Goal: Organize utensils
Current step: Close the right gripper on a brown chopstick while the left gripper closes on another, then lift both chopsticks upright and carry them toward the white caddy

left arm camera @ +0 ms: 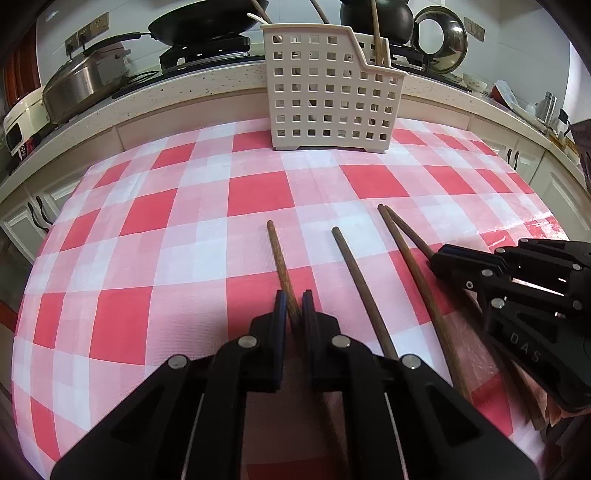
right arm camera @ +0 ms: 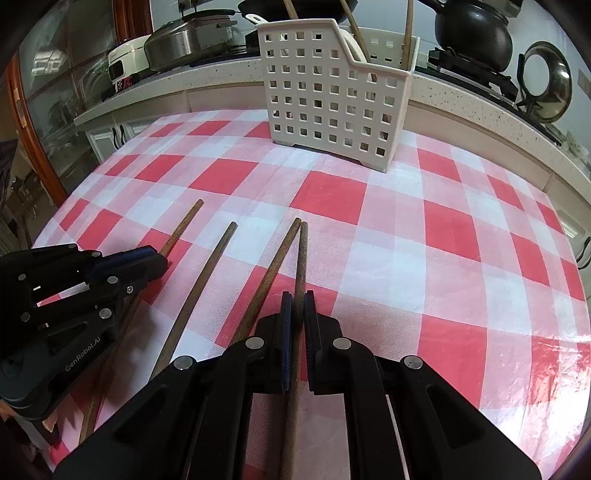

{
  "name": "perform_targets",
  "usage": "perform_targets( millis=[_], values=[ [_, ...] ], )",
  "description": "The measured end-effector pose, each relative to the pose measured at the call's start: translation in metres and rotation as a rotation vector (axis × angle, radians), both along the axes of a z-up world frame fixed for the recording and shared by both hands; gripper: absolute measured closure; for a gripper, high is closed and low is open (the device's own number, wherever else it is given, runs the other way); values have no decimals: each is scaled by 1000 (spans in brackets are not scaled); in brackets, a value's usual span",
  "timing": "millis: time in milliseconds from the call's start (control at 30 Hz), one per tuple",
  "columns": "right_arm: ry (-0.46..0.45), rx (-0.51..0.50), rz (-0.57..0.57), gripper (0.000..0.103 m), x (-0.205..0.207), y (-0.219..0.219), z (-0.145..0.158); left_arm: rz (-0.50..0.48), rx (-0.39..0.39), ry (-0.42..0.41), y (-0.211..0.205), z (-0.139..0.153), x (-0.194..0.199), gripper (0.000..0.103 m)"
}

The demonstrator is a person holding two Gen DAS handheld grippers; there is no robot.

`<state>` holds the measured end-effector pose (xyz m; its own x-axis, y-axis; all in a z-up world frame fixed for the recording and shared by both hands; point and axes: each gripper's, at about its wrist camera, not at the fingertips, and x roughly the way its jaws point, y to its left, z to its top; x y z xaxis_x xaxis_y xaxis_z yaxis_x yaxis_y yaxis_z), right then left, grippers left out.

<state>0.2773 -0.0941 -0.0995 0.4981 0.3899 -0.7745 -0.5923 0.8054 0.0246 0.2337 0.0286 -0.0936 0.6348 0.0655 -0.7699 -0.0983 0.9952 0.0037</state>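
**Both grippers clamped on chopsticks on the checked cloth**

In the left wrist view, the left gripper [left arm camera: 293, 299] sits at lower centre of the frame with its jaws drawn narrow around the leftmost chopstick [left arm camera: 277, 251], whose free end runs up and slightly left over the red-and-white checked tablecloth [left arm camera: 147, 229]. Just to its right lies a second chopstick [left arm camera: 354, 273], loose on the cloth. Further right, a third chopstick [left arm camera: 410, 258] lies beside a fourth chopstick [left arm camera: 408, 230], their far tips almost touching. At the right edge of the frame the right gripper [left arm camera: 437, 260] is pinched onto that fourth stick.

In the right wrist view, the right gripper [right arm camera: 298, 301] fills the lower centre, jaws narrow and pressed on the fourth chopstick [right arm camera: 303, 254], which passes straight between the pads and on down the frame. The third chopstick [right arm camera: 280, 254] leans in from the left so the two tips meet near mid-frame. The second chopstick [right arm camera: 210, 266] lies left of that, and the left gripper [right arm camera: 162, 258] at the left edge grips the leftmost chopstick [right arm camera: 184, 225].

At top centre of both views stands a white perforated utensil holder [left arm camera: 325, 96], well apart from the sticks on the cloth, with several wooden utensils already upright in it. Behind it runs a speckled kitchen counter [left arm camera: 184, 79] carrying pans and a dark kettle [left arm camera: 384, 16].
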Motion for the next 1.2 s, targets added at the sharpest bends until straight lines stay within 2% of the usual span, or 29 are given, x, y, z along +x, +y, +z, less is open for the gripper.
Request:
perform_targets(
  millis=[200,533,700,1200],
  values=[
    [10,21,-13,97,-1,-3,0,-3,-68,-2,10,1,-3,97],
    [37,50,-34,97,1,-7,2,4,-88,-13,18,6,-8,97],
    [4,112,-50,97,-1,-13,20,4,-83,-62,19,24,-14,97],
    [-145,212,-60,97,-21,-30,78,-7,-56,-216,17,84,-41,97]
  ],
)
